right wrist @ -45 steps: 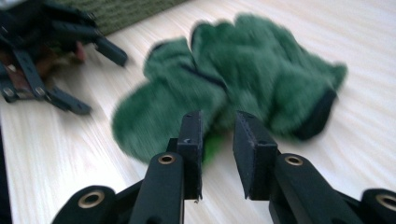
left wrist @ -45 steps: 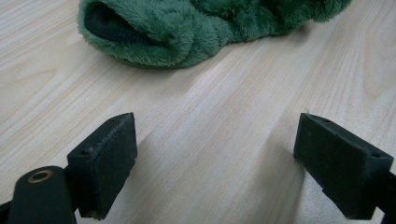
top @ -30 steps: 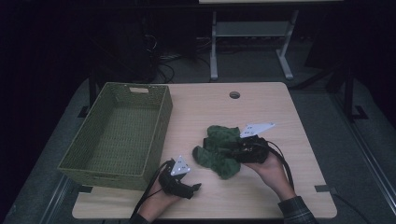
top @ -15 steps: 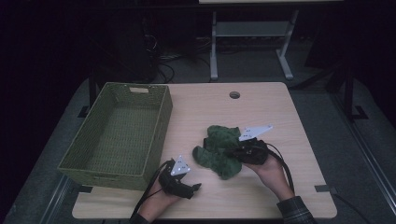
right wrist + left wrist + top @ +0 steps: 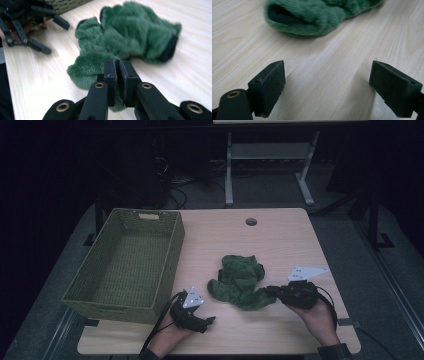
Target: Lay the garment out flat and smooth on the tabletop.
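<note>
Two green furry slippers (image 5: pixel 243 270) lie partly overlapped near the middle of the wooden table (image 5: pixel 280 240). My right gripper (image 5: pixel 270 291) sits at their right, low over the table. In the right gripper view its jaws (image 5: pixel 118 72) have just been closing and now pinch the furry edge of the nearer slipper (image 5: pixel 87 67). The other slipper (image 5: pixel 140 37) lies behind it. My left gripper (image 5: pixel 210 321) rests near the front edge, left of the slippers, open and empty (image 5: pixel 327 85). A slipper's dark opening (image 5: pixel 312 15) lies ahead of it.
A green woven basket (image 5: pixel 177 237) stands on the left half of the table, with nothing visible inside. A round cable hole (image 5: pixel 251 222) is at the back of the table. Dark floor and a metal frame lie behind.
My right gripper has shut on the slipper's edge and moved right and toward the person, pulling that slipper out from the pile. The left gripper has stayed still.
</note>
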